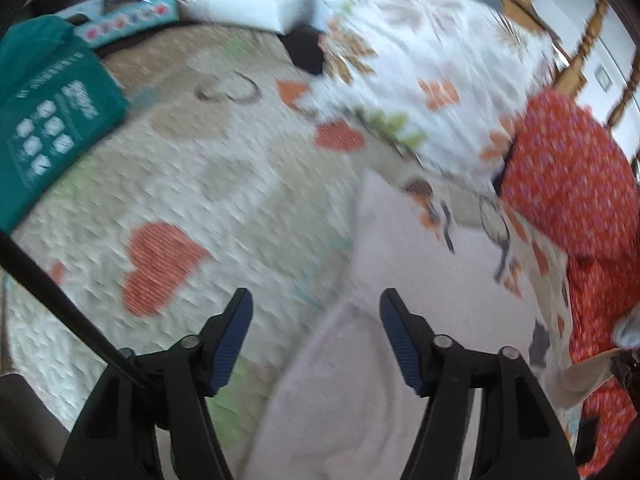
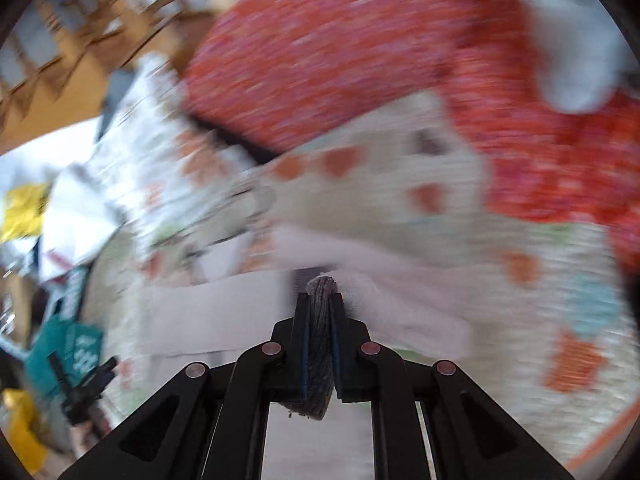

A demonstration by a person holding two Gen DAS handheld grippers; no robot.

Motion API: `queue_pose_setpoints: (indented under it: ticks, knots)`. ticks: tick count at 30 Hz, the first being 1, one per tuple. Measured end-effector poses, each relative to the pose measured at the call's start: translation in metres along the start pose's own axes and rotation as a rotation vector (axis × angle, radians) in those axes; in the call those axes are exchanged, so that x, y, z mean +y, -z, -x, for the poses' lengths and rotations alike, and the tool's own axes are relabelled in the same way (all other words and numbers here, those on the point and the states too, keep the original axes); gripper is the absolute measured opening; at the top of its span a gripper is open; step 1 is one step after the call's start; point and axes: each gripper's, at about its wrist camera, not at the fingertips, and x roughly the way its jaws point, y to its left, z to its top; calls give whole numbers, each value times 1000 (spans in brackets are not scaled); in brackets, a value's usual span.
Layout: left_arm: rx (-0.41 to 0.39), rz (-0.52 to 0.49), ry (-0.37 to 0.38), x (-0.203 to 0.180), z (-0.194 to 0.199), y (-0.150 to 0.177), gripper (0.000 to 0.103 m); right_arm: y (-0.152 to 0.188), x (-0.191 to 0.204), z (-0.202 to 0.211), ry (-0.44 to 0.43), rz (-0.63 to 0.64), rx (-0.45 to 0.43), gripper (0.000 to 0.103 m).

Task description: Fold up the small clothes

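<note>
A pale pink garment lies spread on a quilted bed cover with orange hearts. My left gripper is open and empty, hovering just above the garment's left edge. In the right wrist view my right gripper is shut on a grey knitted edge of cloth, pinched between the blue pads. The pale pink garment stretches out behind it. Both views are blurred by motion.
A red patterned cushion lies at the right, also in the right wrist view. A teal bag sits at the left. A floral white sheet and a wooden chair are behind.
</note>
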Motion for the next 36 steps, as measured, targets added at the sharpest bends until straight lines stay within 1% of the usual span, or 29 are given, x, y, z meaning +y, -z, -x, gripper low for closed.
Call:
queue_pose_setpoints:
  ticks: [2, 4, 8, 10, 12, 15, 16, 17, 19, 20, 21, 22, 23, 24, 26, 27, 28, 31, 33, 36]
  knots:
    - [-41, 35, -27, 15, 8, -9, 71, -2, 50, -36, -71, 56, 40, 10]
    - [-65, 68, -53, 30, 13, -17, 71, -1, 103, -75, -117, 123, 80, 10]
    - [-71, 131, -55, 53, 15, -25, 71, 8, 179, -149, -196, 202, 172, 10]
    - [-70, 163, -46, 63, 16, -28, 71, 17, 209, -186, -210, 227, 213, 10]
    - [-76, 181, -48, 69, 18, -30, 71, 29, 231, -223, -217, 235, 257, 10]
    - [-81, 180, -47, 70, 19, -31, 71, 45, 251, -267, -218, 240, 304, 10]
    - [-79, 176, -46, 69, 19, -31, 71, 51, 256, -281, -231, 243, 334, 14]
    - [-74, 169, -47, 68, 18, -31, 71, 57, 261, -294, -238, 247, 366, 14]
    - [-65, 158, -50, 66, 15, -31, 71, 66, 269, -315, -255, 240, 415, 20]
    - [-63, 155, -51, 66, 15, -31, 71, 68, 274, -320, -281, 230, 434, 20]
    - [-63, 153, -52, 65, 14, -31, 71, 69, 276, -322, -310, 219, 446, 24]
    - [-63, 152, -54, 65, 14, -31, 71, 69, 280, -321, -337, 215, 444, 31]
    - [-62, 151, -55, 65, 13, -31, 71, 67, 284, -316, -368, 219, 427, 36]
    - [-60, 150, -57, 65, 13, -31, 71, 65, 286, -310, -387, 230, 408, 42]
    - [-50, 153, -55, 65, 10, -30, 71, 60, 288, -293, -391, 261, 367, 43]
    - [-43, 156, -49, 64, 9, -30, 71, 58, 286, -287, -361, 284, 344, 43]
    - [-35, 160, -42, 64, 7, -29, 71, 57, 285, -282, -303, 312, 324, 43]
    - [-21, 151, -32, 60, 4, -27, 71, 56, 269, -274, -174, 364, 300, 40]
    - [-21, 138, -36, 57, 4, -26, 71, 57, 252, -271, -149, 371, 289, 40]
    - [-18, 133, -37, 55, 4, -25, 71, 65, 235, -265, -165, 399, 314, 40]
